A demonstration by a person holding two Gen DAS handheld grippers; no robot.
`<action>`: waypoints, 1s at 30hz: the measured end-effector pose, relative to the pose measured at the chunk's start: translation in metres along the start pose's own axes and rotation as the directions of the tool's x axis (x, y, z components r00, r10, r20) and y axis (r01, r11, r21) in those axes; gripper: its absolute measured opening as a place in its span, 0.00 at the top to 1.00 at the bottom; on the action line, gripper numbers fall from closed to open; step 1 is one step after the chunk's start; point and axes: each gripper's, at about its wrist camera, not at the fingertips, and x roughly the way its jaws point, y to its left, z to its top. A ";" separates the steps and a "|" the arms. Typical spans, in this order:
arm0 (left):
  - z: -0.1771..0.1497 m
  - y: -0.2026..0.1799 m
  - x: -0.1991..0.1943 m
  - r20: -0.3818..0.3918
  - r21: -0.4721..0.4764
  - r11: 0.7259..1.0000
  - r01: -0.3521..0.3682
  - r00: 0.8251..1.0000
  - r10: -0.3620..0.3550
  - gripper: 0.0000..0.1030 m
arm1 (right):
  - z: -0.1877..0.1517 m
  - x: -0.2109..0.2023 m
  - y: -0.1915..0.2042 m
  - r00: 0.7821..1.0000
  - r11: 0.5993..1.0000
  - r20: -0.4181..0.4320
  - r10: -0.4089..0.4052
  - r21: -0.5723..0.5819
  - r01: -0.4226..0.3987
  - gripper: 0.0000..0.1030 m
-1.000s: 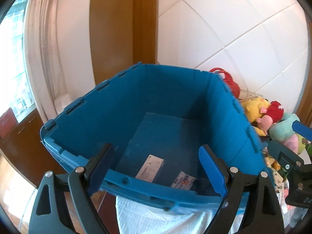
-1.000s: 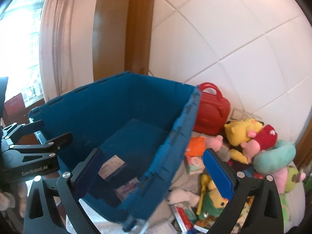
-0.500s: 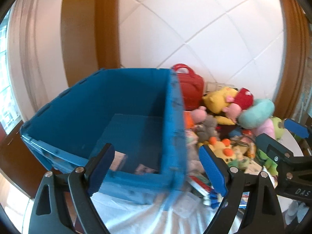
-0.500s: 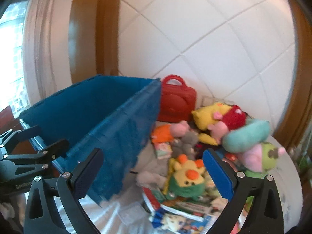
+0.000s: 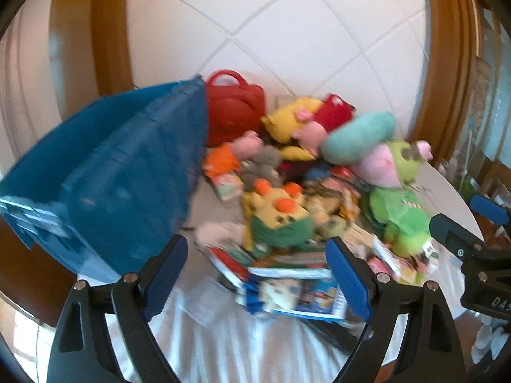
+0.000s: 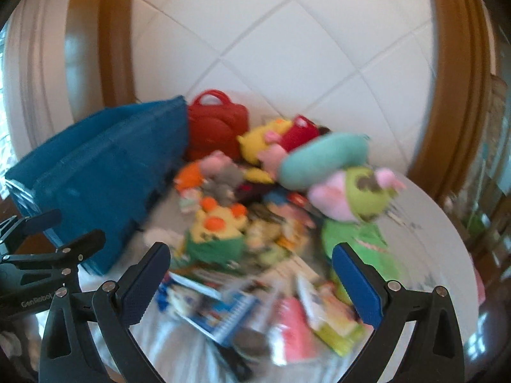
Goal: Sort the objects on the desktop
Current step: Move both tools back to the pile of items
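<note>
1. Left gripper (image 5: 255,271) and right gripper (image 6: 250,276): jaws wide, nothing between them, both aimed at the heap, probably choosing a first pick.
2. Soft plush toys (image 5: 278,214) piled right of the blue plastic crate (image 5: 121,172); glossy picture books (image 5: 300,290) nearest.
3. Red handled case (image 5: 234,108) at far wall.
4. White cloth-covered round table (image 5: 223,344); white tiled wall (image 5: 287,32), wooden frames.

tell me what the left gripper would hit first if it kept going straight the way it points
Likely the stack of books lying between the open left gripper fingers, just below the yellow and green plush toy. The picture is blurred, so depth is uncertain.
</note>
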 end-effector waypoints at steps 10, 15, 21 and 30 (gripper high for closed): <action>-0.035 -0.096 0.043 -0.129 0.079 0.994 0.075 0.990 -0.064 0.14 | -0.059 0.007 -0.104 0.991 0.991 -0.102 -0.089 0.090 0.098 0.00; -0.038 -0.128 0.070 -0.175 0.114 0.985 0.126 0.979 -0.105 0.14 | -0.079 0.020 -0.144 0.977 0.975 -0.159 -0.144 0.143 0.167 0.00; -0.034 -0.161 0.106 -0.215 0.136 0.974 0.180 0.965 -0.149 0.14 | -0.091 0.033 -0.186 0.954 0.949 -0.209 -0.216 0.185 0.255 0.00; -0.053 -0.215 0.151 -0.285 0.126 0.975 0.183 0.948 -0.141 0.14 | -0.131 0.064 -0.255 0.924 0.916 -0.309 -0.227 0.255 0.310 0.00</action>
